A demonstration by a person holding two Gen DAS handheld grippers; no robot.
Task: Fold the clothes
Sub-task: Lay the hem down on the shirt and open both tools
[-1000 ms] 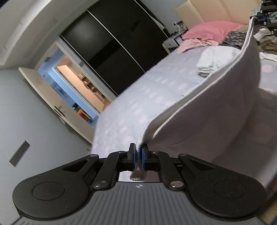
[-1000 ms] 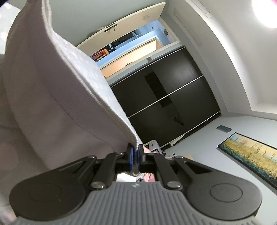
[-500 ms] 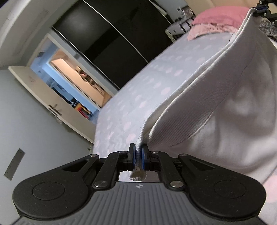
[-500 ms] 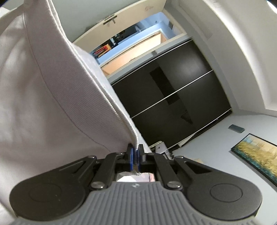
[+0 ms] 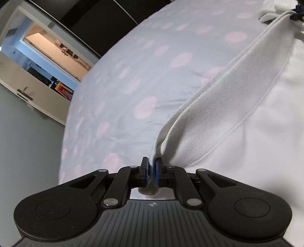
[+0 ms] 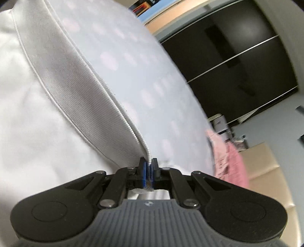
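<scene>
Both claws were clenched on the ribbed hem (image 5: 218,106) of the white knit sweatshirt (image 5: 266,133), left claw (image 5: 151,169) and right claw (image 6: 149,171) at opposite corners, low over the pale blue, pink-dotted bed (image 5: 133,76); the hem wanted even tension for laying flat.

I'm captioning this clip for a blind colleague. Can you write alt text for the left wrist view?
The left gripper is shut on the ribbed hem of a white garment, which stretches away to the upper right. Beneath it lies a pale blue bedspread with pink dots. At the upper left are an open doorway and a dark wardrobe.
</scene>
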